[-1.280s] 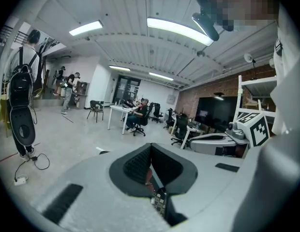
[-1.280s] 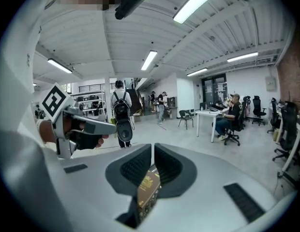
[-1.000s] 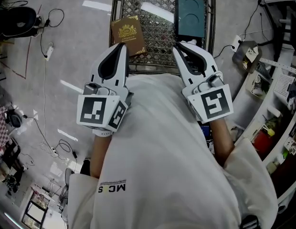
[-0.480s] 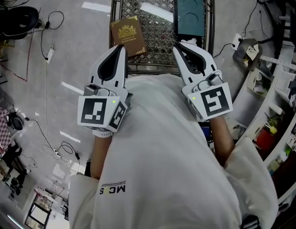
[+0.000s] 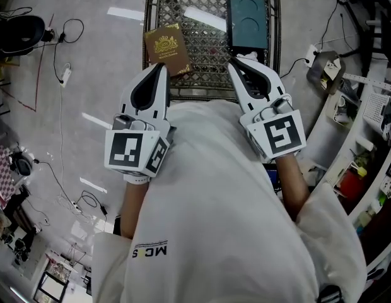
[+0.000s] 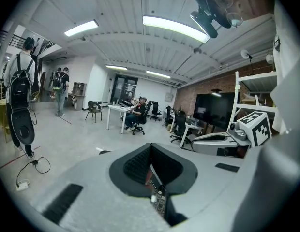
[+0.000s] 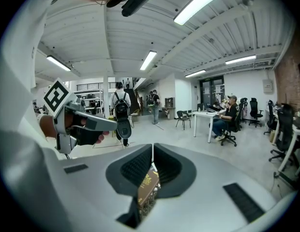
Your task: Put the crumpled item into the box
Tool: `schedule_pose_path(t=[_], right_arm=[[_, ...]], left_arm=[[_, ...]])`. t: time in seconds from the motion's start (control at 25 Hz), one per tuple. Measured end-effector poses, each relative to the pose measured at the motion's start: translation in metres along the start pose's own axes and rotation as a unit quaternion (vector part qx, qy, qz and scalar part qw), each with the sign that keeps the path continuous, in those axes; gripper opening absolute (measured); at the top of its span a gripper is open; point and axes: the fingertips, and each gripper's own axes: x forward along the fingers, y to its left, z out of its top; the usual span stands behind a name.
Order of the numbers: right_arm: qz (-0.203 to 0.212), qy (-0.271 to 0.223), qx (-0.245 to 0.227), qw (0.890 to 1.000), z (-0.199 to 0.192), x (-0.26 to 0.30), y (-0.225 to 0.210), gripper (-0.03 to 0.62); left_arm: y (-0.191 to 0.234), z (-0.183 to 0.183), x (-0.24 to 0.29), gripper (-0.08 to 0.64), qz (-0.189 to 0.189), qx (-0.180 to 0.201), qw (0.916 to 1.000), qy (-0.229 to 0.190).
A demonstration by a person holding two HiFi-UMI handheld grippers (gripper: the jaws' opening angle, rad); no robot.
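Left hand-held gripper [image 5: 162, 66] and right hand-held gripper [image 5: 234, 65] were both pressed together, pinching nothing, up at the chest; the teal box [image 5: 248, 21] lay far right on the mesh table [image 5: 208, 43], a brown book [image 5: 168, 46] at its left edge

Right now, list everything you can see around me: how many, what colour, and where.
Wire mesh rack: one, dark metal, on the floor ahead.
Brown box: one, brown with a gold crest, at the rack's left edge.
Teal box: one, dark teal, at the rack's far right.
Cables and power strip: several, black and white, on the grey floor at left.
Shelving: one, white, cluttered, at right.
Crumpled item: none that I can make out.
Shirt: one, white, the person's own.
Left gripper: white and black, jaws together, empty.
Right gripper: white and black, jaws together, empty.
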Motion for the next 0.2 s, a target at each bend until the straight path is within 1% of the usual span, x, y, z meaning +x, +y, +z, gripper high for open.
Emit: schedule_pose_path(t=[0.2], right_arm=[[-0.001,0.005,0.004,1.0,-0.0033,-0.0005,-0.0038,0.028]], left_arm=[[-0.0034,0.0028,-0.0003,0.02,0.002,-0.002,1.0,-0.002]])
